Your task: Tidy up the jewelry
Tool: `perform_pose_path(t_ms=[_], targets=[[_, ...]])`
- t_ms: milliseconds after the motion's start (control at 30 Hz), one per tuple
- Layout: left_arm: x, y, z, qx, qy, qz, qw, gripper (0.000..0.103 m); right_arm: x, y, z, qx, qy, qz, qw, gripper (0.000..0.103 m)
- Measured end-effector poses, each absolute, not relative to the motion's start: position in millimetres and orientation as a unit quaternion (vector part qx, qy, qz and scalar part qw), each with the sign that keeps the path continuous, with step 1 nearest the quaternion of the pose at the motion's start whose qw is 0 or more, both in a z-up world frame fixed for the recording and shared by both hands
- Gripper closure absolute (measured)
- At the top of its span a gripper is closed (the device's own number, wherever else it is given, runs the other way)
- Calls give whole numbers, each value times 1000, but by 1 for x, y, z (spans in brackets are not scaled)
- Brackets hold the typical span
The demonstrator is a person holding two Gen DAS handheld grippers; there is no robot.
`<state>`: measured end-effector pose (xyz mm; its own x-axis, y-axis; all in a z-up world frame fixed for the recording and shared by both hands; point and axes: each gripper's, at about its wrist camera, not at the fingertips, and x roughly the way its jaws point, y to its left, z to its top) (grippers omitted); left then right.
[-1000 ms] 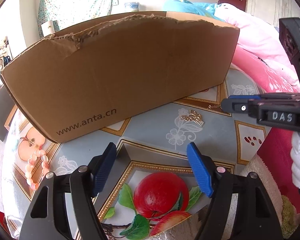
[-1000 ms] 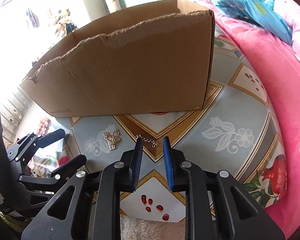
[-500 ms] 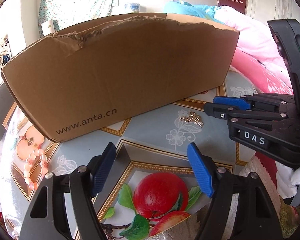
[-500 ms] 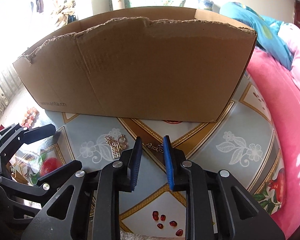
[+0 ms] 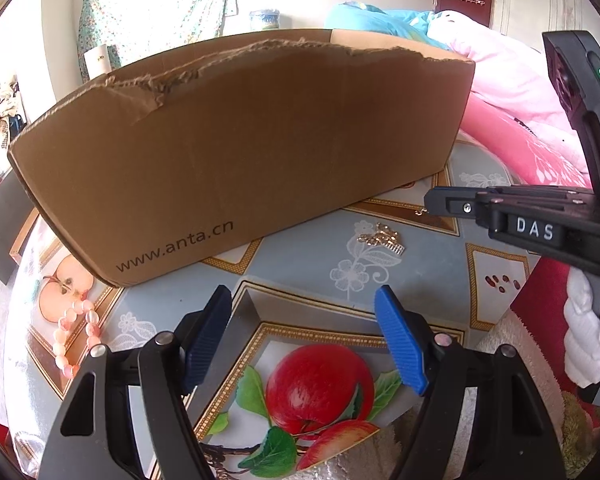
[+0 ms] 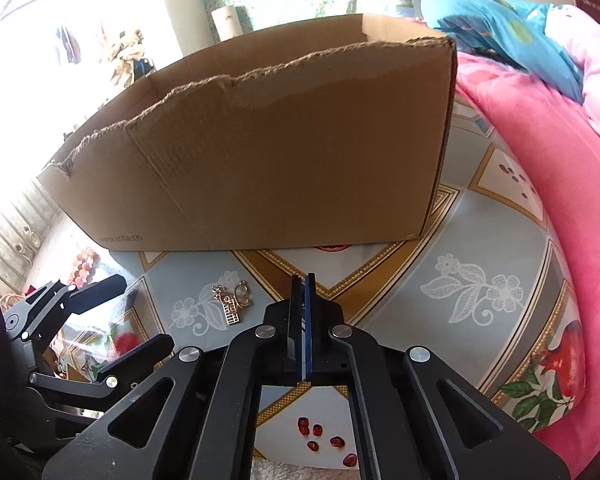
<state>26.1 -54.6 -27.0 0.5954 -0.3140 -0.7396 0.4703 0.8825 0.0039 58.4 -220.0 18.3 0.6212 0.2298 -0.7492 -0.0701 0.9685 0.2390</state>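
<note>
Pinching a thin gold chain (image 5: 420, 212), right gripper (image 6: 304, 280) has its pads pressed together near the cardboard box (image 5: 240, 152). Left gripper (image 5: 304, 340) spread, empty. Gold pendants (image 6: 232, 300) on tablecloth (image 6: 440, 240); pink bead bracelet (image 5: 74, 332) left.

My left wrist camera sat just behind my left gripper (image 5: 304, 336), looking forward and steeply down along its fingers from close above the tablecloth (image 5: 300, 272), with the cardboard box (image 5: 240, 160) filling the middle of the view. My right wrist camera rode the same way behind my right gripper (image 6: 304, 280), also tilted down and close in, facing the box (image 6: 280, 152) from further to its right corner. Both views shared the box's front wall, the gold charms (image 5: 382, 238) (image 6: 232, 304) before it and the pink bead bracelet (image 5: 76, 332) (image 6: 84, 266); each also caught the other gripper at its edge.
</note>
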Motion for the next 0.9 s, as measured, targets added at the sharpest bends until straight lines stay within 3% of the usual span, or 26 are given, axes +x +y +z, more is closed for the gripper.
perform_pose_path(t_ms=[200,533,900], targets=[[25,-70,-17,111,372,-242,889,31,45,-233,39,117,404,88,903,103],[31,-108,-9,160,362,-280,875,57,40,-250,38,162,397,107,897,103],[42,-127,-24,192,381,-277,861,75,42,-254,19,192,403,125,886,103]])
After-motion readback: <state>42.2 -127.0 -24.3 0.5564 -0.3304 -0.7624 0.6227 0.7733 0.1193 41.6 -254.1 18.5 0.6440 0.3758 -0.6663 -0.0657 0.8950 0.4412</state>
